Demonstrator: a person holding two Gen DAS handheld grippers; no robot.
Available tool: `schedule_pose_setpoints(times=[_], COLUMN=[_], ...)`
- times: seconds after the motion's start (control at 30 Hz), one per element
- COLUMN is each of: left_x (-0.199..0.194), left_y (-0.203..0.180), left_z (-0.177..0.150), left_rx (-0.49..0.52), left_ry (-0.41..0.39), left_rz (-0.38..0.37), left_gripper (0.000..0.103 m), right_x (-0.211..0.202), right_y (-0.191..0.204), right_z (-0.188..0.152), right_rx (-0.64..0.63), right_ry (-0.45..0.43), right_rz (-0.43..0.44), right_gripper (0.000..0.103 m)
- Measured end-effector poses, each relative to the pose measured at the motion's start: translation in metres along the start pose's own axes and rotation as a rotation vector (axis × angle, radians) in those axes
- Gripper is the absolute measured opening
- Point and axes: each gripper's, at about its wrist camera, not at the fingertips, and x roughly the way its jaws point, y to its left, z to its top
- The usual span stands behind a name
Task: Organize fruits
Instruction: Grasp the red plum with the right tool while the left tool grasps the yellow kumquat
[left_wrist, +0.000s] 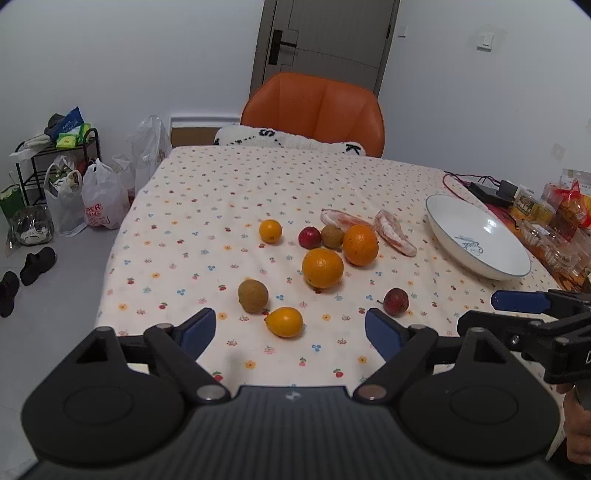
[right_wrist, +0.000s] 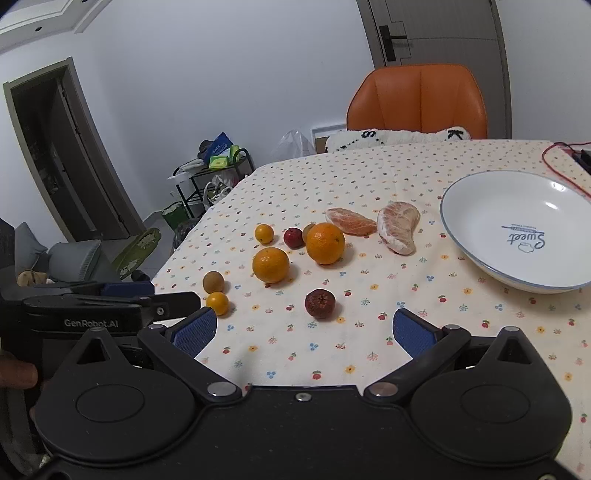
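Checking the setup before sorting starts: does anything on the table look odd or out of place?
Two peeled citrus segments lie bare on the tablecloth, left of the empty white bowl, unlike the whole fruits. A red cable trails across the far right corner. Nothing is spilled or tipped.

Cream tablecloth (left_wrist: 207, 206) with small floral print, white blue-rimmed plate (right_wrist: 480, 206), orange chair (left_wrist: 314, 107), orange oranges (left_wrist: 322, 267)

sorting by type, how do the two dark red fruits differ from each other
The near dark red fruit lies alone and looks duller and wrinkled; the far red fruit is brighter and smoother, and sits against a brown fruit beside an orange. Both are small, round, and on the tablecloth.
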Motion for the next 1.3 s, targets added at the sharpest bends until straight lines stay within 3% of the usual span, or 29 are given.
schedule_pose_setpoints(times=[0.2, 0.4, 0.63, 0.77, 0.9, 0.97, 1.07, 1.3], left_x=[0.017, 0.034, 0.049, 0.05, 0.047, 0.044, 0.037, 0.025], left_y=[0.002, 0.006, 0.007, 0.007, 0.007, 0.006, 0.004, -0.007], left_z=[0.0, 0.0, 0.0, 0.0, 0.0, 0.001, 0.003, 0.008], left_rx=[-0.015, -0.032, -0.043, -0.043, -0.053, -0.052, -0.047, -0.043], left_ry=[0.028, 0.048, 0.064, 0.065, 0.058, 0.05, 0.036, 0.008], left_rz=[0.002, 0.005, 0.012, 0.016, 0.012, 0.014, 0.013, -0.003], left_gripper=[0.07, 0.061, 0.046, 0.027, 0.027, 0.027, 0.027, 0.027], right_x=[0.012, 0.027, 0.048, 0.058, 0.066, 0.069, 0.072, 0.052], right_y=[-0.006, -0.01, -0.015, -0.016, -0.017, -0.017, -0.021, -0.024], right_z=[0.001, 0.003, 0.006, 0.008, 0.008, 0.008, 0.006, 0.005], right_rx=[0.0, -0.002, 0.003, -0.001, 0.0, 0.005, 0.027, 0.037], right_ry=[0.003, 0.006, 0.038, 0.049, 0.063, 0.072, 0.081, 0.028], right_rz=[0.01, 0.038, 0.055, 0.055, 0.058, 0.065, 0.094, 0.104], right_gripper=[0.103, 0.1, 0.082, 0.075, 0.061, 0.043, 0.025, 0.024])
